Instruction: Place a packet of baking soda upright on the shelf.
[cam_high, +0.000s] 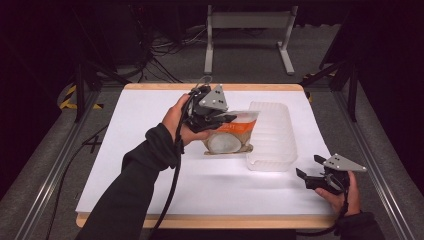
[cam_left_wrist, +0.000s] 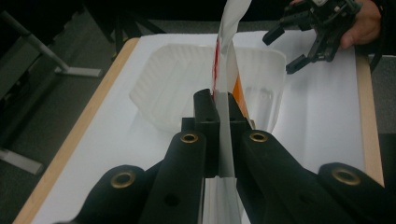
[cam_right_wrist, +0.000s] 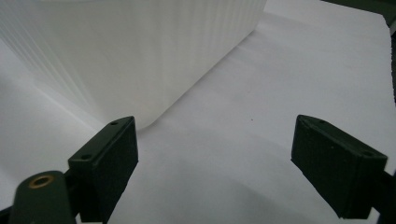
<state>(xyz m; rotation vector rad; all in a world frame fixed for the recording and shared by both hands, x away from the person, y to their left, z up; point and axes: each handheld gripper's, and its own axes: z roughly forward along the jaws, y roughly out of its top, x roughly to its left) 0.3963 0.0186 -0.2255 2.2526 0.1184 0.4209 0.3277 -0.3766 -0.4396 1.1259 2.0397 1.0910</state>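
1. Jaws of the left gripper (cam_high: 226, 119) are clamped on the top edge of a pouch (cam_high: 231, 134); in the left gripper view the pouch's thin white edge (cam_left_wrist: 225, 116) runs up between the two black jaws and is cut off at the top of that view; its lower part is hidden behind the jaws.
2. Print on the pouch is too small to read; an orange band crosses its upper part, and a pale round shape shows through or on its lower front; whether that is contents or a printed picture I cannot tell.
3. Pouch hangs from the left gripper with its bottom at or just above the white sheet (cam_high: 150, 130); contact cannot be made out; just beyond it, on the side away from the left hand (cam_high: 176, 120), sits a translucent white ribbed tub (cam_high: 272, 135), touching or nearly touching the pouch.
4. Right gripper (cam_high: 311, 172) is spread wide, holding nothing, low over the sheet near the tub's near corner; in the right gripper view the tub's ribbed wall (cam_right_wrist: 130, 51) rises just ahead of one jaw, its top cut off.
5. Count: two grippers, one pouch, one tub, one white sheet on a wooden-edged table (cam_high: 210, 220).
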